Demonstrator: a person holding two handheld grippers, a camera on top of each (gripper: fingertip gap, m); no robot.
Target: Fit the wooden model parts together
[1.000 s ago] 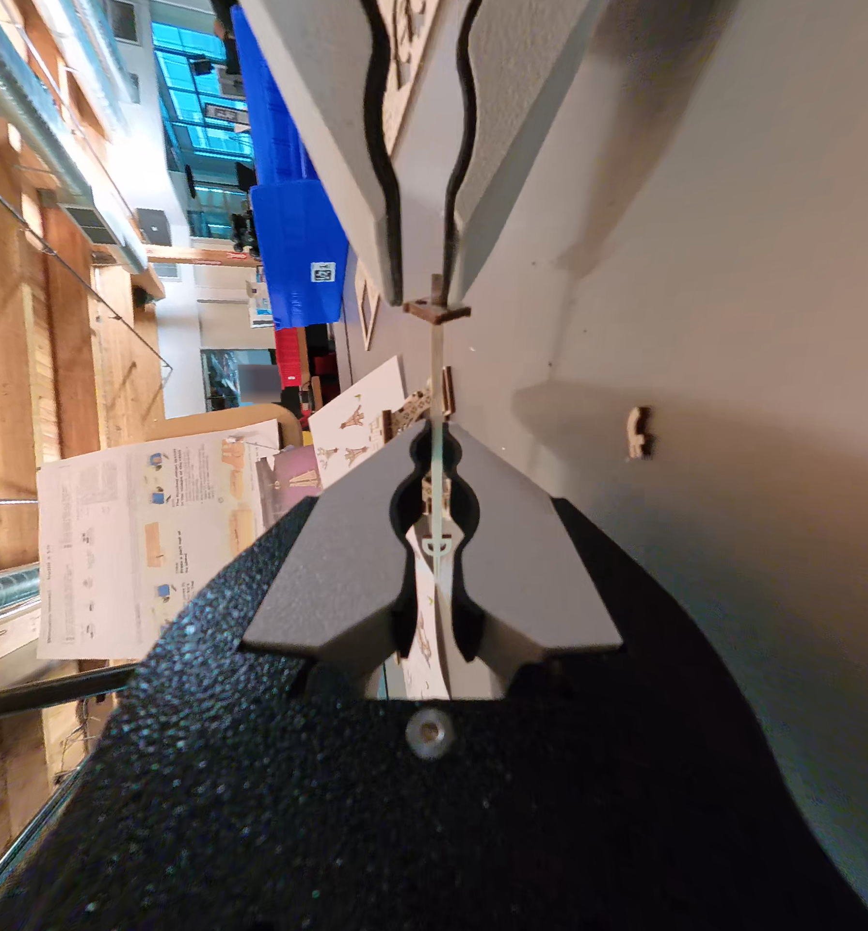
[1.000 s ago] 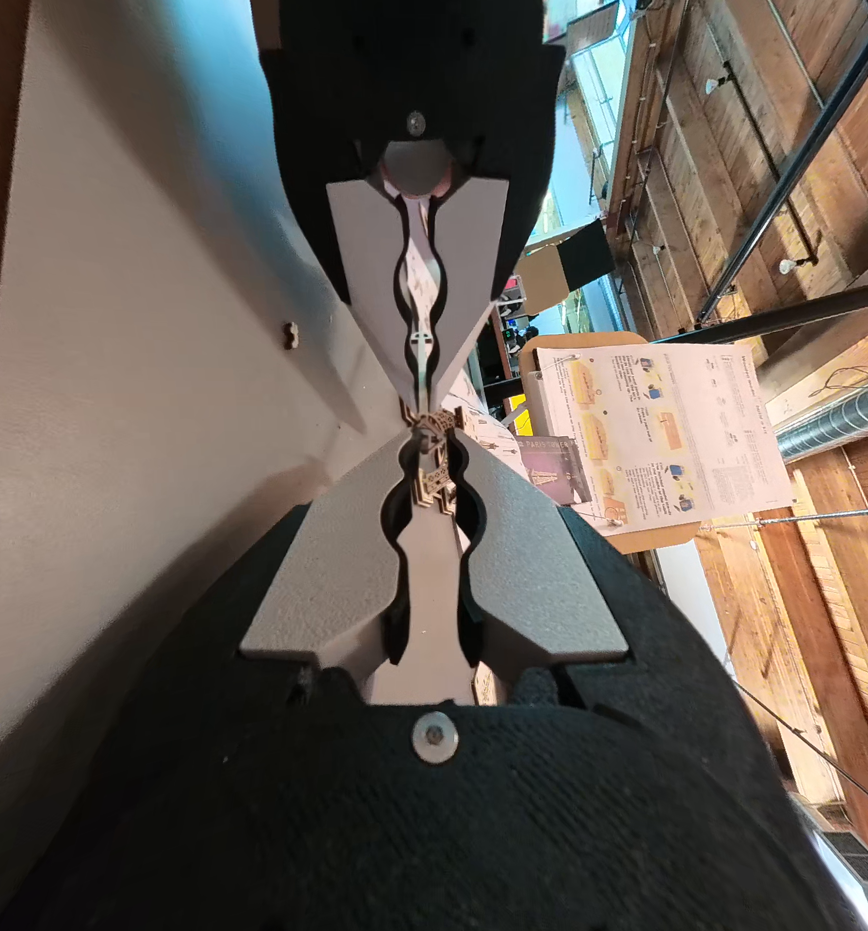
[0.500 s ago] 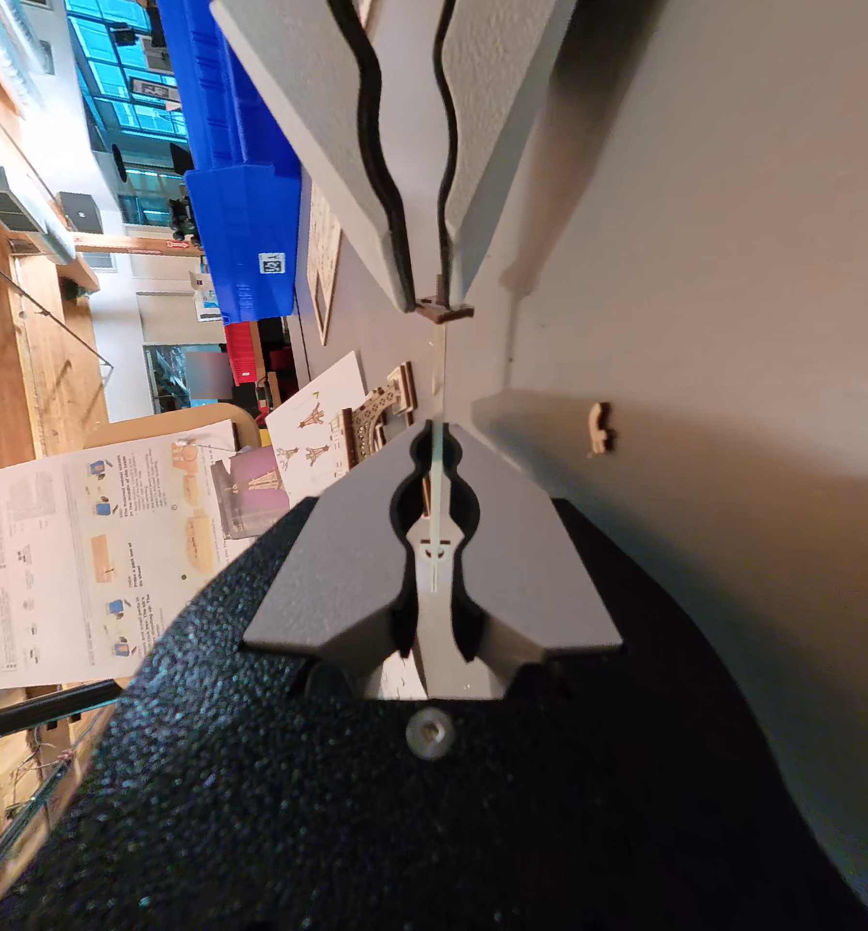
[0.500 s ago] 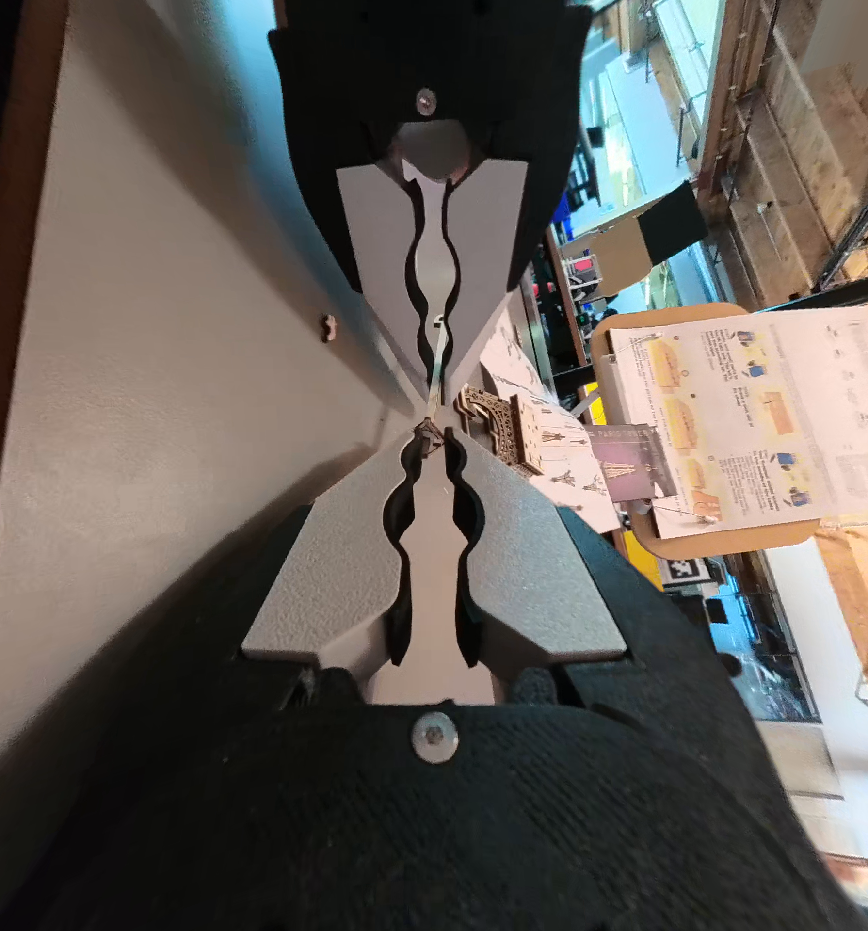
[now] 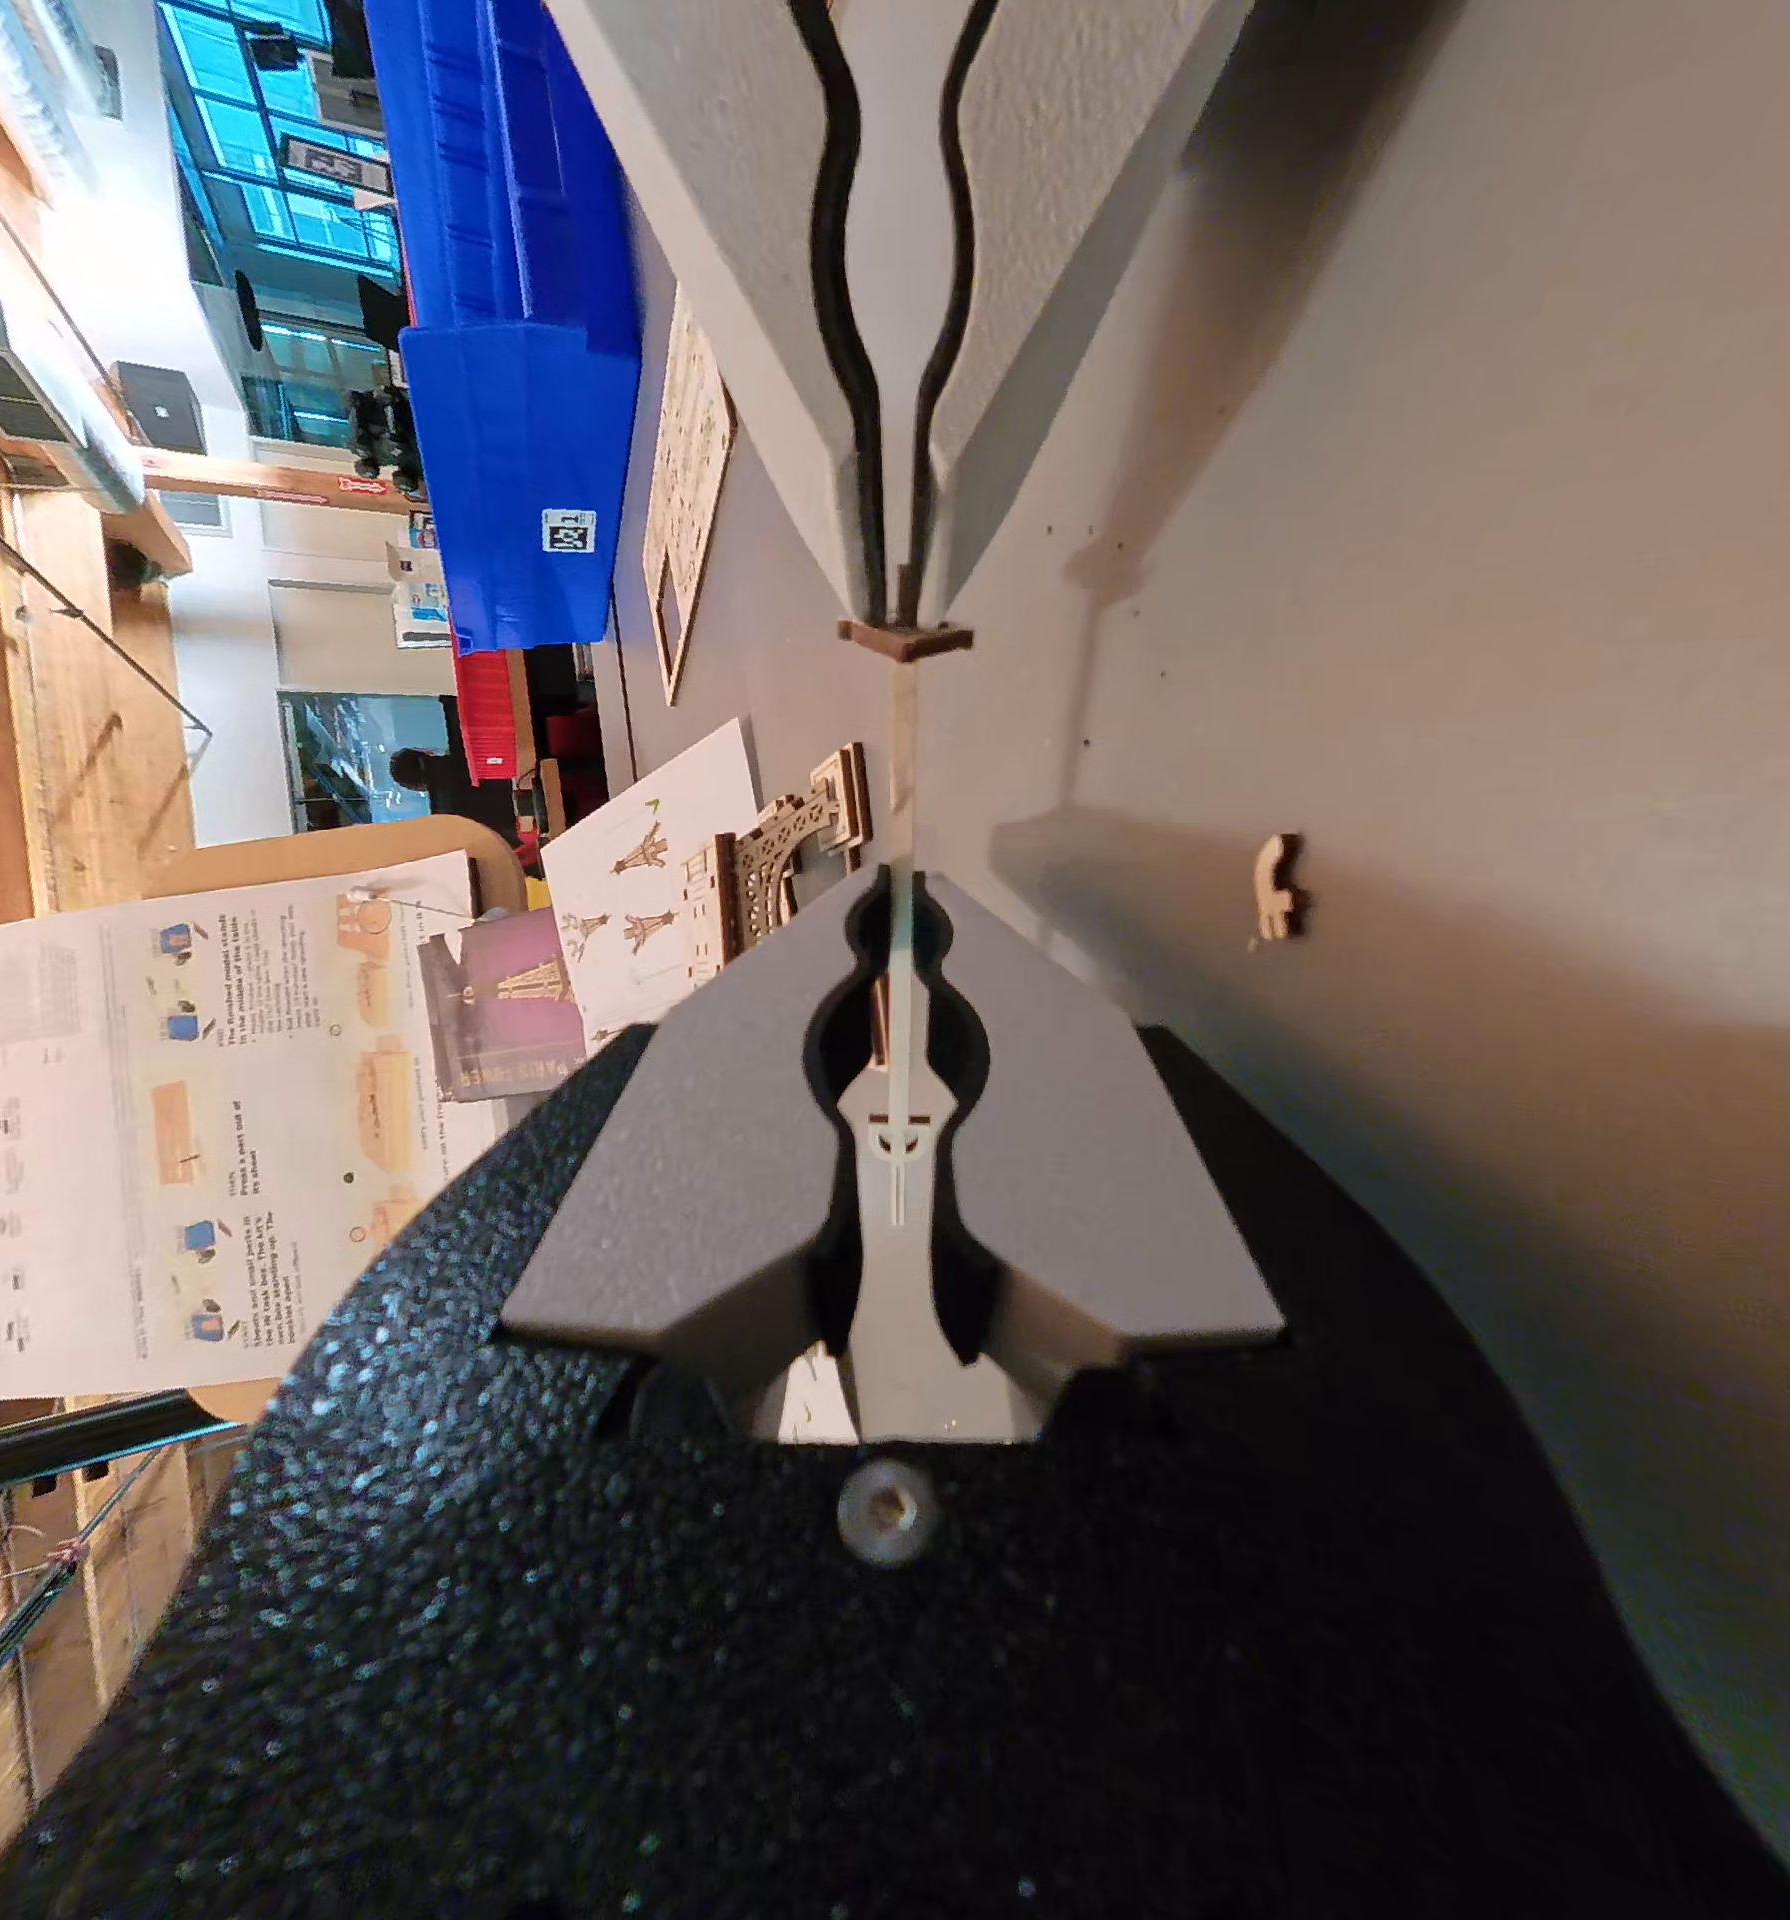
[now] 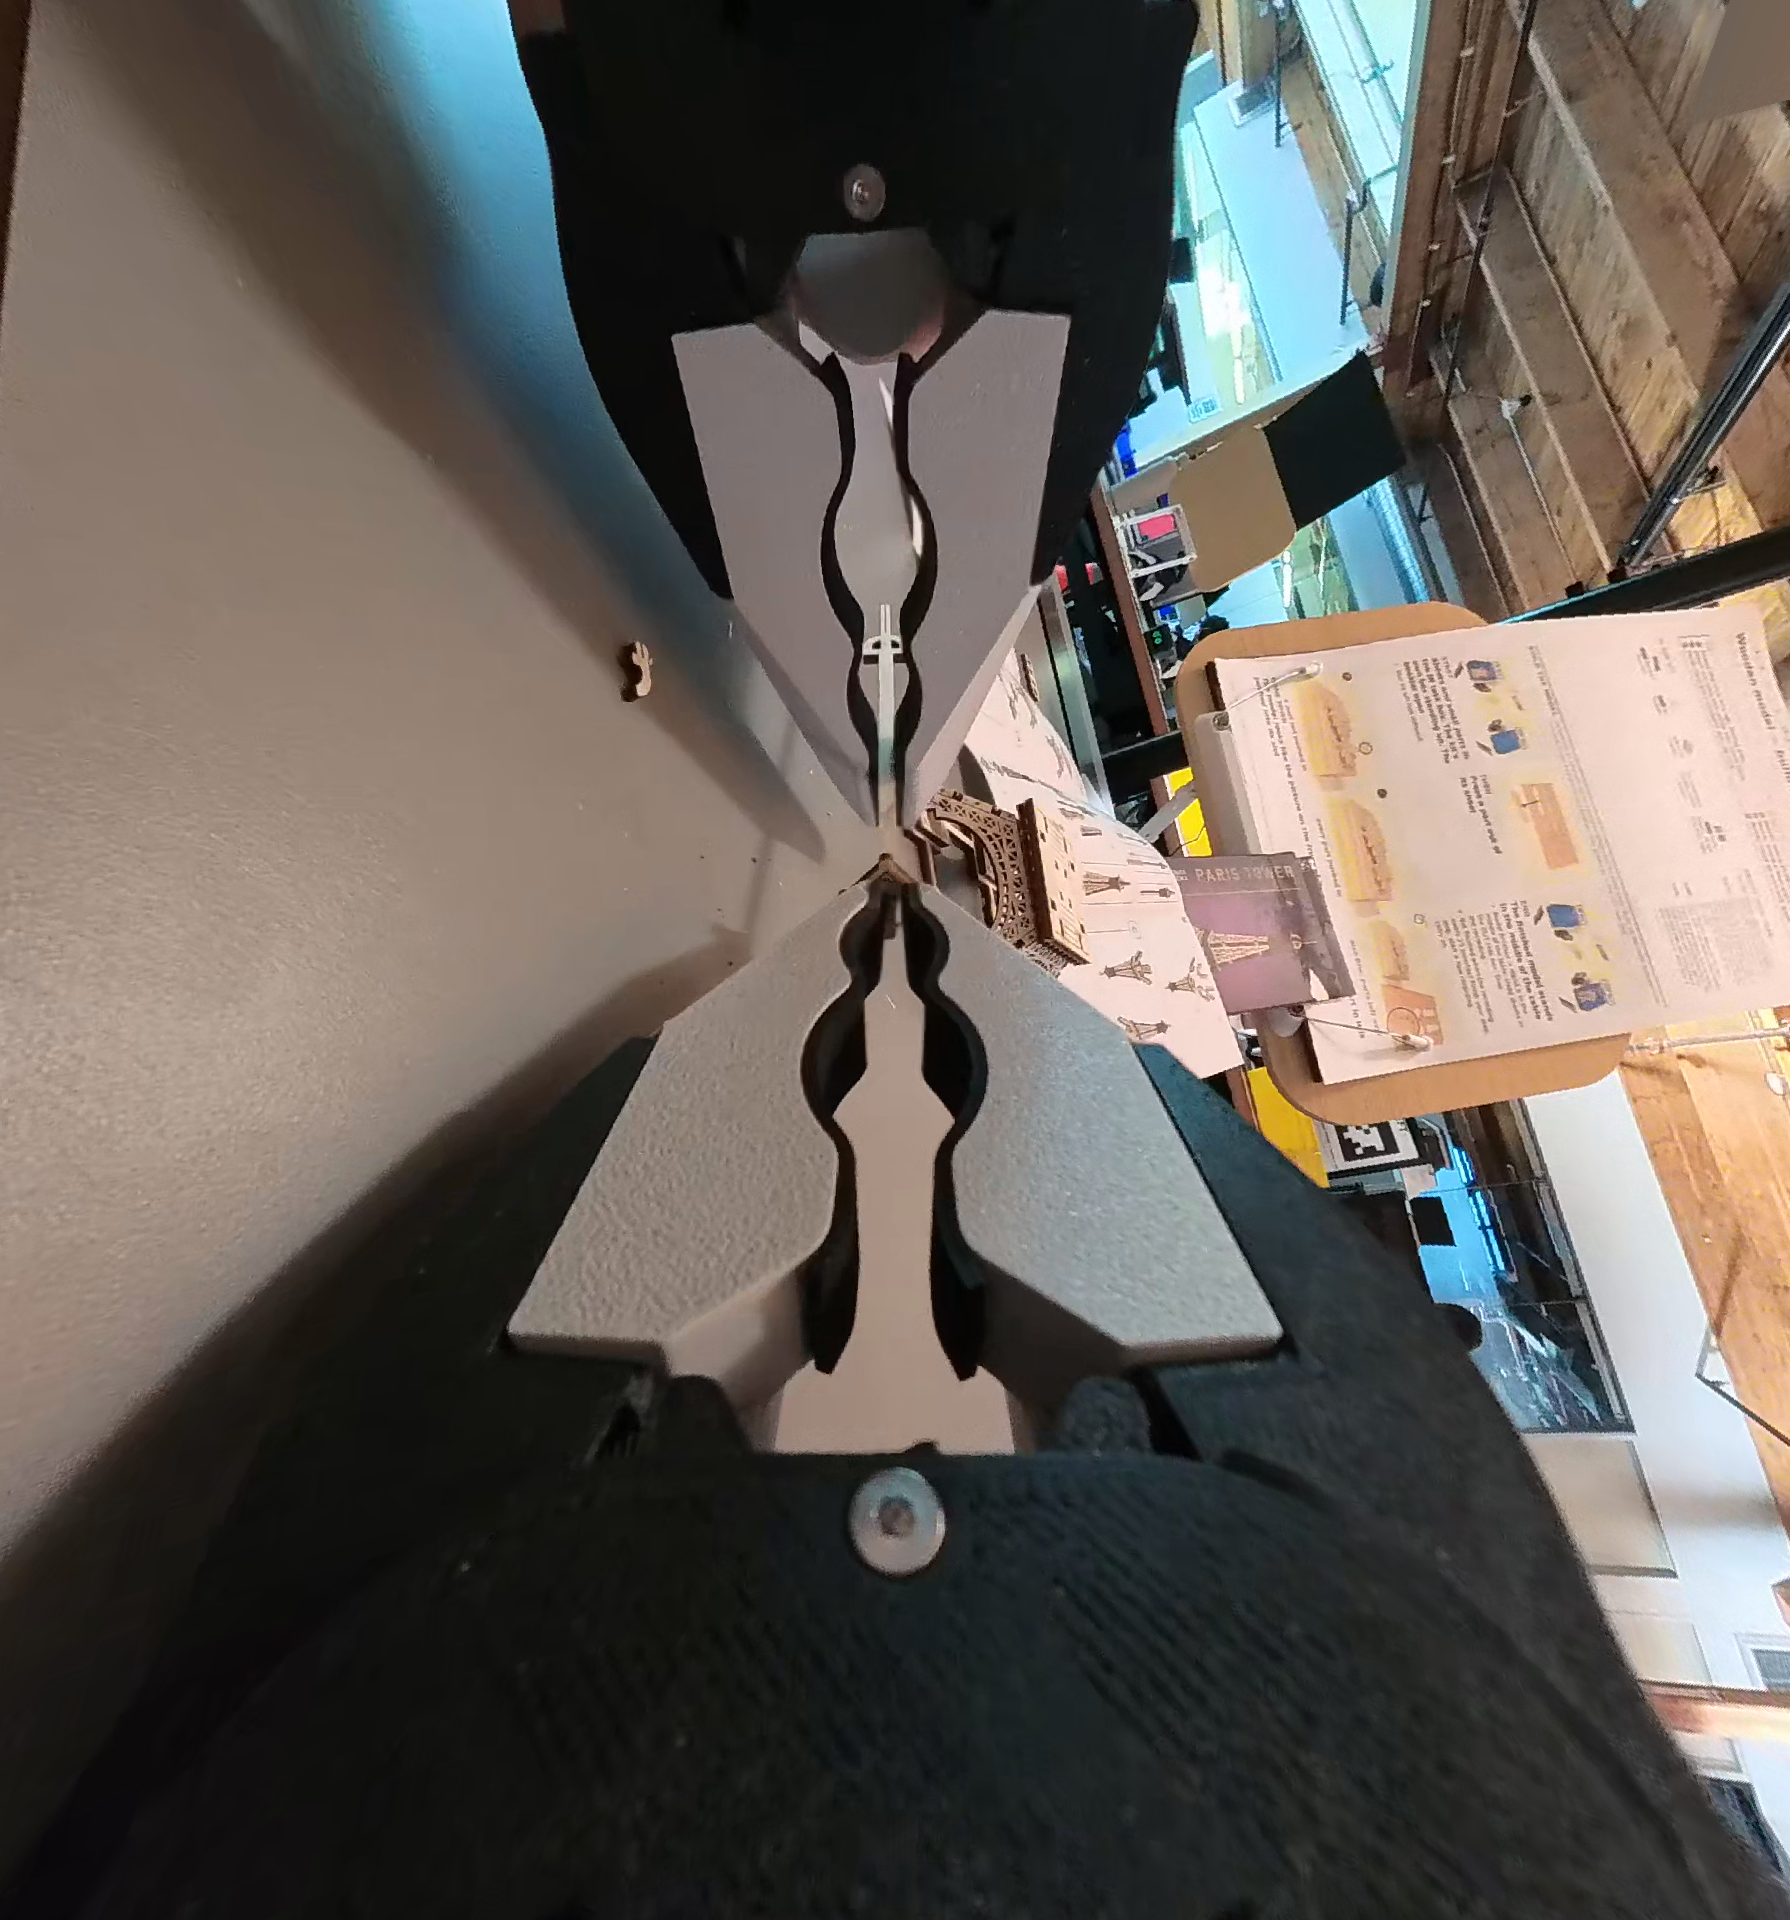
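My left gripper (image 5: 901, 883) is shut on a thin pale spire strip (image 5: 901, 748), seen edge-on. The strip reaches forward to a small brown square piece (image 5: 906, 639). My right gripper (image 5: 901, 613) comes in from the opposite side and is shut on that square piece. In the right wrist view my right gripper (image 6: 886, 899) pinches the small piece (image 6: 886, 883) at its tips. The left gripper (image 6: 886, 810) faces it tip to tip with the strip (image 6: 886, 707) between its fingers. A partly built wooden tower base (image 5: 787, 862) lies on the table just behind; it also shows in the right wrist view (image 6: 995, 862).
Both grippers hang above a grey table (image 5: 1493, 623). A small loose wooden piece (image 5: 1280, 888) lies on it. Behind are a white sheet of tower drawings (image 5: 642, 883), a wooden part sheet (image 5: 688, 468), blue bins (image 5: 517, 364) and an instruction sheet on a board (image 6: 1493, 831).
Both grippers have swung together, still tip to tip on the strip and the square piece. The tower base has come out from behind them into view at the side.
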